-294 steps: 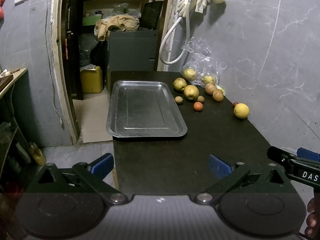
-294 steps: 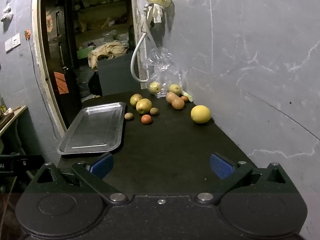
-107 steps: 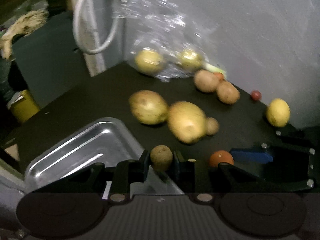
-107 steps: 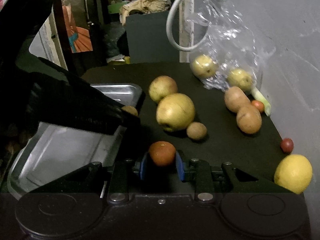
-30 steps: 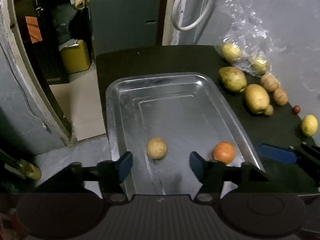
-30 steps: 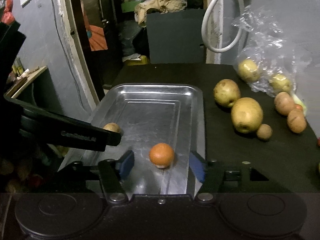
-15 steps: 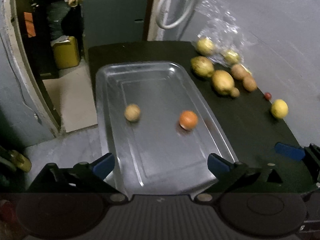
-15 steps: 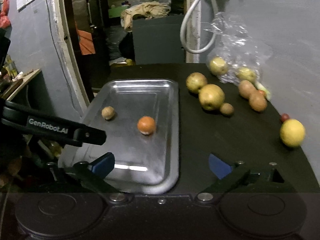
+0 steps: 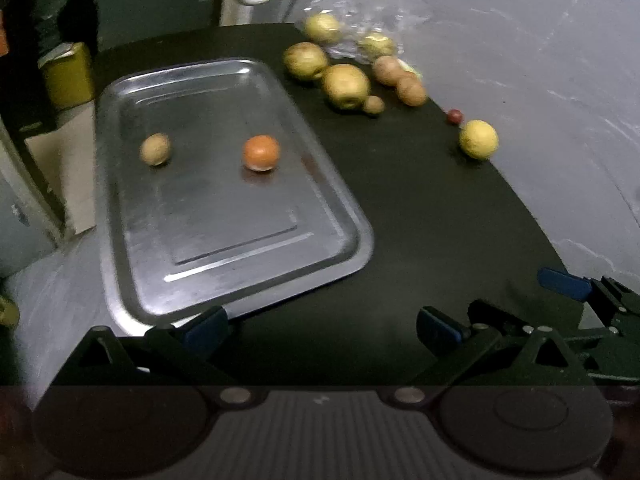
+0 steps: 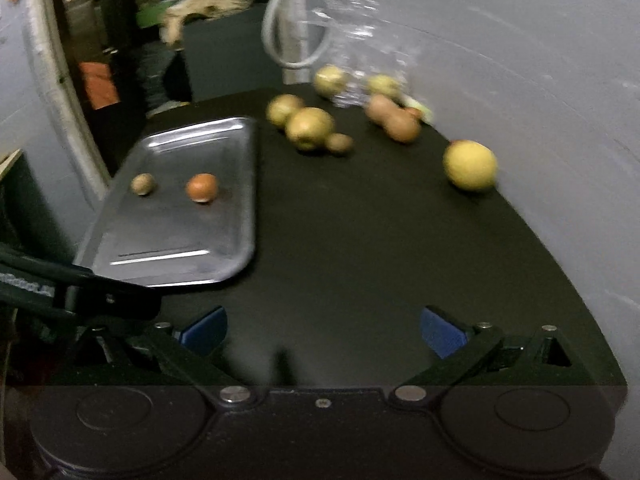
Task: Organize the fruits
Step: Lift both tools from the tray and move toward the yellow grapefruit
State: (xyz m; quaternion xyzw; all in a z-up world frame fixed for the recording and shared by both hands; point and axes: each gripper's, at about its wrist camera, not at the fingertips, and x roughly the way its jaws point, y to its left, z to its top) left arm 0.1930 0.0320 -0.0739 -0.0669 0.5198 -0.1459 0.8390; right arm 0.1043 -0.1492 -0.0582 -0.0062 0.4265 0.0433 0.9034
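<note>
- The black table (image 9: 420,216) runs away from you, its far right side close along the grey wall (image 9: 560,60); bare dark surface lies between both grippers and the fruit, so you have open room to reach forward.
- The steel tray (image 9: 132,280) sits on the table's left side, long axis pointing away from you, its near corner just ahead of your left gripper (image 9: 322,326).
- The loose fruit is ahead and to the right of both tools: the pears (image 10: 310,128) cluster at the far end near the plastic bag (image 10: 360,60), and the yellow lemon (image 10: 471,165) sits alone close to the wall.
- In my judgement the right gripper (image 10: 323,330) is nearer the lemon; mind the wall just beyond it.
- Both grippers are spread wide and hold nothing.
- Two fruits already rest apart in the tray's far half: an orange (image 9: 261,153) and a small brown fruit (image 9: 155,149).
- A tiny red fruit (image 9: 454,116) lies just beside the lemon.
</note>
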